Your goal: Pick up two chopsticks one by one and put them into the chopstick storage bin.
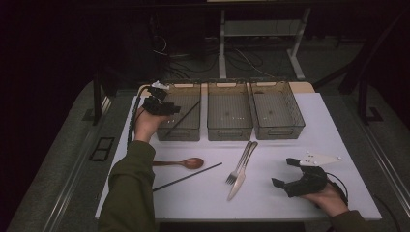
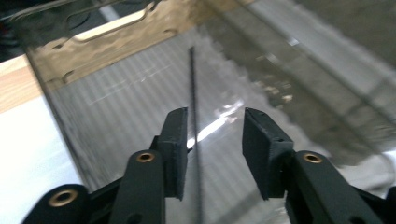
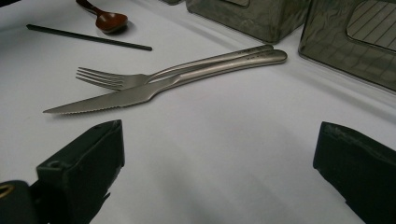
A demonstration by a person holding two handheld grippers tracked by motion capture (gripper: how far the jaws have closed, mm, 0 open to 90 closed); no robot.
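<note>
Chopstick (image 2: 192,84) is lying slantwise in the left bin (image 1: 167,134), running between the jaws of the left gripper (image 2: 212,154), which is hovering over that bin; the jaws are standing partly open, the stick just beside one pad, not pinched. Whether that pad is touching it I cannot tell. Middle bin (image 1: 229,130) and right bin (image 1: 285,129) are sitting side by side along the far edge of the table (image 1: 270,203). Nearer the person, a wooden spoon (image 1: 186,163), a second chopstick (image 1: 188,176), then a fork (image 1: 240,166) and knife (image 1: 241,179) touching each other are lying on the white top. Right gripper (image 3: 217,158) is resting low over the table, jaws spread wide, holding nothing.
</note>
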